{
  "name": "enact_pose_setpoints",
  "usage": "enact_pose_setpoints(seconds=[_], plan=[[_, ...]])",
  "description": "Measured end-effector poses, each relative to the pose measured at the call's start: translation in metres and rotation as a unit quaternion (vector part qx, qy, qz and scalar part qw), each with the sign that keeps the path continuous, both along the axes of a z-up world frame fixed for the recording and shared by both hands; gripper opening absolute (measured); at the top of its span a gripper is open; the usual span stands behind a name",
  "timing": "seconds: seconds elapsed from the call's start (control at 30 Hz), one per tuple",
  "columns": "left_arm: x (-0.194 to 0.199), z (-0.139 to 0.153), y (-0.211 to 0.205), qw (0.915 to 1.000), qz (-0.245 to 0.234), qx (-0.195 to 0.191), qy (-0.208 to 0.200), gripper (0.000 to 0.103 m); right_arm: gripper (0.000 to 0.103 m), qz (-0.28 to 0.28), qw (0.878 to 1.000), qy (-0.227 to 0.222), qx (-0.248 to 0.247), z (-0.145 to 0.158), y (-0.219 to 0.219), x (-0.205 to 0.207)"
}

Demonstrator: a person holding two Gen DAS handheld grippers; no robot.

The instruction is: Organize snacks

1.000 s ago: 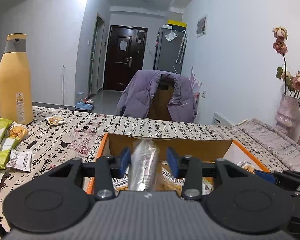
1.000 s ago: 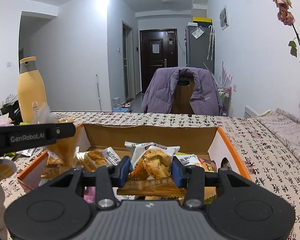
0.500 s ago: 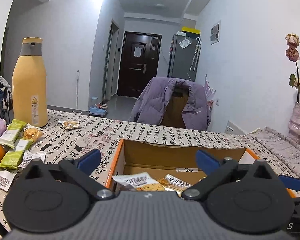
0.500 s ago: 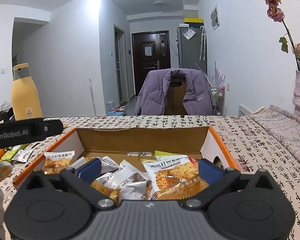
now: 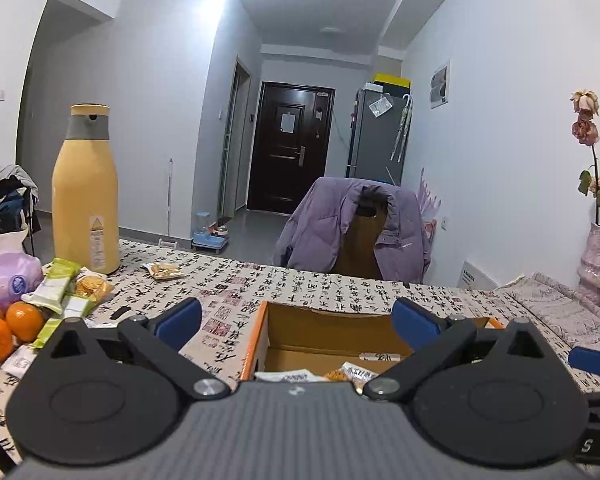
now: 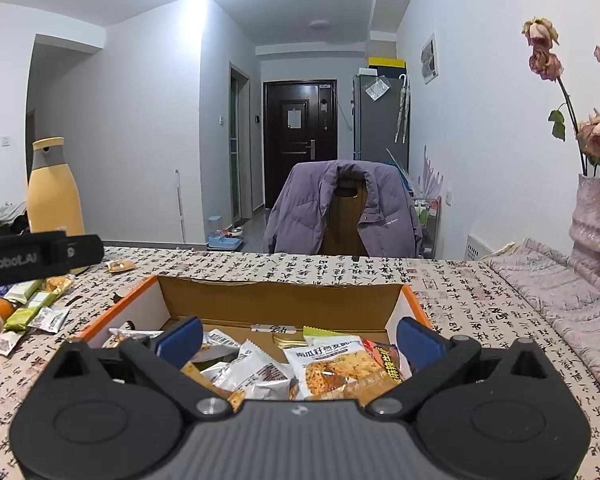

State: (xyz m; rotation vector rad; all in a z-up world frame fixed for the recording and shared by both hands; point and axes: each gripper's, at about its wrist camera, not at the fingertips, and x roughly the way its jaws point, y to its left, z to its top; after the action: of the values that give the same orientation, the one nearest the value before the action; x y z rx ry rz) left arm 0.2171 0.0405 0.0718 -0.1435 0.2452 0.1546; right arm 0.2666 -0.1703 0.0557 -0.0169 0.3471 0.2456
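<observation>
An orange-rimmed cardboard box (image 6: 284, 300) stands on the table and holds several snack packets (image 6: 332, 364). My right gripper (image 6: 298, 338) is open and empty just above the packets at the box's near side. My left gripper (image 5: 296, 318) is open and empty, raised over the box's left part (image 5: 260, 332). Loose snack packets lie on the table at the left (image 5: 60, 284) (image 6: 36, 308), and one small packet (image 5: 162, 271) lies near the bottle.
A tall yellow bottle (image 5: 85, 192) stands at the back left. Oranges (image 5: 4, 324) and a purple bag (image 5: 8, 280) lie at the left edge. A vase with dried roses (image 6: 596, 216) stands at the right. A chair with a purple jacket (image 6: 344, 208) is behind the table.
Both grippers have opened and let their snack packets drop into the box. Both have then lifted and drawn back a little from the box.
</observation>
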Motion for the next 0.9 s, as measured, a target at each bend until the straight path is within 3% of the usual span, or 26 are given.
enact_pose_setpoints(seconds=[0.33,0.9], plan=[[-0.055,-0.004,-0.004,0.9997,-0.008,0.021,0.013,0.103,0.103,0.002,1.000,0.001,-0.002,-0.003,-0.016,-0.054],[-0.127,-0.053,-0.022,0.9939,-0.056,0.037,0.087,0.103,0.103,0.011,0.999,0.044,-0.012,-0.037,-0.046,-0.140]])
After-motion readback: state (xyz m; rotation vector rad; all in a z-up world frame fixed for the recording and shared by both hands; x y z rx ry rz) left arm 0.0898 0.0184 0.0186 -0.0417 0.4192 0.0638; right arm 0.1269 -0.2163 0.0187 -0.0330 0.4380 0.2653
